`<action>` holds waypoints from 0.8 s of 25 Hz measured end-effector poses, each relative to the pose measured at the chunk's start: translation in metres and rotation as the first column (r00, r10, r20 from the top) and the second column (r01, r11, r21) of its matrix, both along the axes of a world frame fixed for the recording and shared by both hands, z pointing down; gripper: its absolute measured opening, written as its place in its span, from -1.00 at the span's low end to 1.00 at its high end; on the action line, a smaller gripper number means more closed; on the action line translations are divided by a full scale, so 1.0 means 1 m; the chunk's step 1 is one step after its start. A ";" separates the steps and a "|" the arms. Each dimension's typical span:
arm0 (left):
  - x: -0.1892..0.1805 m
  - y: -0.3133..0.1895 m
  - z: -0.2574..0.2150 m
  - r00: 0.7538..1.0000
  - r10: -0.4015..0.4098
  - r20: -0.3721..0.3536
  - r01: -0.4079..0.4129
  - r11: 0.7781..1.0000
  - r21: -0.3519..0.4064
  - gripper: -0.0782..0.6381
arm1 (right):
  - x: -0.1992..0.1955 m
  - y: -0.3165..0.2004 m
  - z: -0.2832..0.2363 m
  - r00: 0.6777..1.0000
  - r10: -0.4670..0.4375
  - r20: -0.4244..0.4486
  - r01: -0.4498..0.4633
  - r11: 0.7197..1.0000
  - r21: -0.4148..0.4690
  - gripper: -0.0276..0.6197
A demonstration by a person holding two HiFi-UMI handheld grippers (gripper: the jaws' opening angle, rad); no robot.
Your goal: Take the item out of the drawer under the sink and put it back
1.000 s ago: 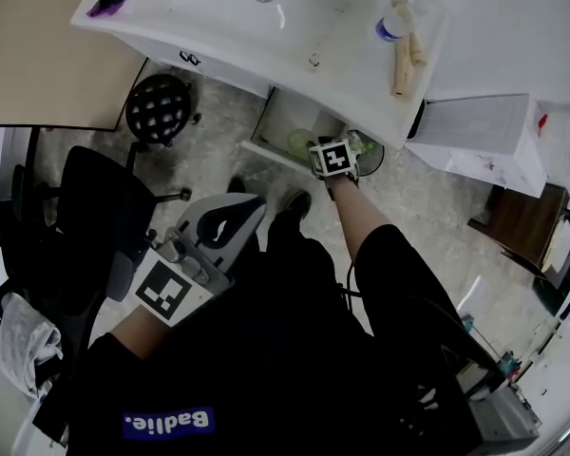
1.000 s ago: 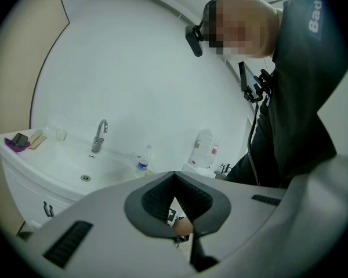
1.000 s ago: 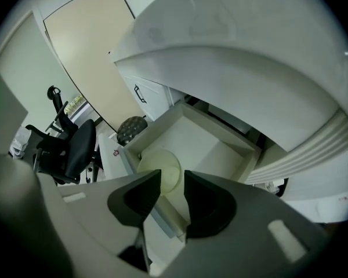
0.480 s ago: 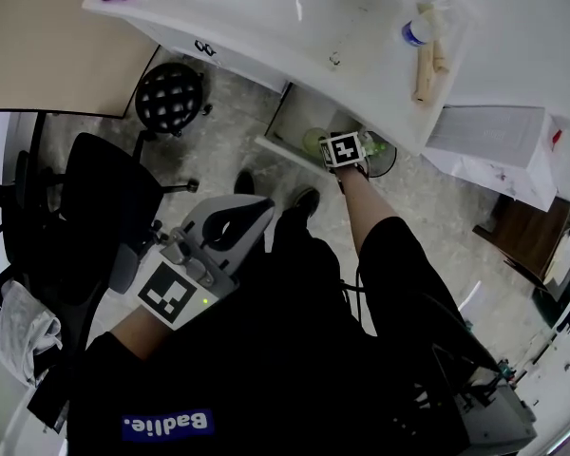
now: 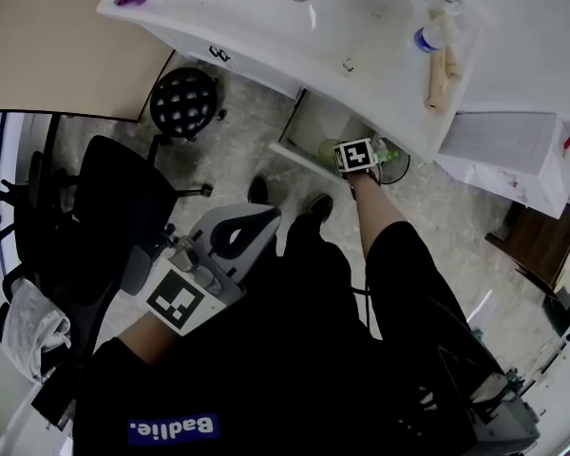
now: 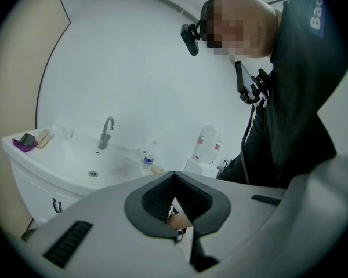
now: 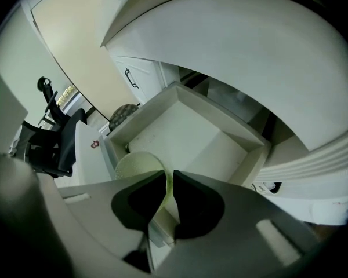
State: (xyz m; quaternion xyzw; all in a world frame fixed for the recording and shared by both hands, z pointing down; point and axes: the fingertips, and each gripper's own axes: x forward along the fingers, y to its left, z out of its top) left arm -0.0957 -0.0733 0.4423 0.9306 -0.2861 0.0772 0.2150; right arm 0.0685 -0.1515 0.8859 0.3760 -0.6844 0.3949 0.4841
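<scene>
Pinching a pale green bowl [image 7: 137, 161], perhaps plastic, the right gripper [image 7: 171, 172] hangs over the open white drawer [image 7: 185, 132]. The left gripper [image 6: 174, 177] is pressed together.

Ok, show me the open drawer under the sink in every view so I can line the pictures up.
Head view: the drawer is upper centre, pulled out below the sink.
Left gripper view: not in it.
Right gripper view: centre, white and open, beyond the right claw pinching a pale green bowl.
Shared landmark: the sink, seen from below in the right gripper view.
</scene>
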 end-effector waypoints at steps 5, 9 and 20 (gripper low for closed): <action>0.002 -0.002 -0.011 1.000 0.001 -0.022 -0.001 1.000 0.016 -0.81 | 0.005 -0.001 -0.023 0.999 0.047 0.016 -0.048 0.998 0.036 -0.80; 0.003 -0.002 -0.023 0.999 0.003 -0.038 -0.001 0.999 0.038 -0.81 | 0.012 -0.003 -0.049 0.995 0.096 0.040 -0.098 0.993 0.072 -0.80; 0.020 0.006 -0.056 0.993 0.055 -0.109 -0.044 0.994 0.103 -0.81 | 0.026 0.019 -0.134 0.979 0.157 0.128 -0.174 0.976 0.133 -0.83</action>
